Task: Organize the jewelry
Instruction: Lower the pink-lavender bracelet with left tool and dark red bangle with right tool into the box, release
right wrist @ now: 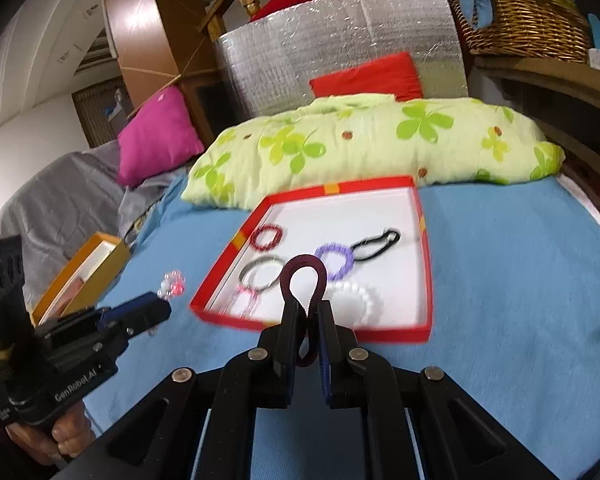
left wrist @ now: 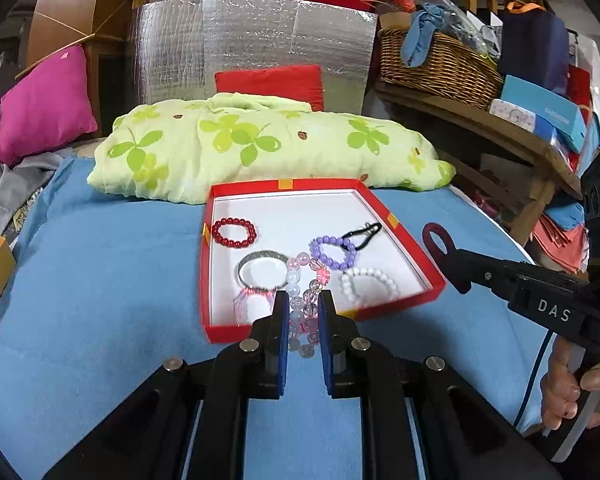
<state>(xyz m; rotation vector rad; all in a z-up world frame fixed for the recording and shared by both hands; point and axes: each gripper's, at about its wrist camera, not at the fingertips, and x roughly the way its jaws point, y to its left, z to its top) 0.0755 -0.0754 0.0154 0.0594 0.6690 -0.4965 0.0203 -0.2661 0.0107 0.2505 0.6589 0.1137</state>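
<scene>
A red tray with a white floor lies on the blue blanket. In it are a red bead bracelet, a silver bangle, a purple bead bracelet, a black hair tie and a white bead bracelet. My left gripper is shut on a pink and clear bead bracelet, held above the tray's near edge. My right gripper is shut on a maroon hair tie whose loop stands up over the tray. From the right wrist, the left gripper shows at the left.
A green clover-print pillow lies just behind the tray. A pink cushion is at the back left. An orange box sits on the blanket to the left. A wooden shelf with a wicker basket stands to the right.
</scene>
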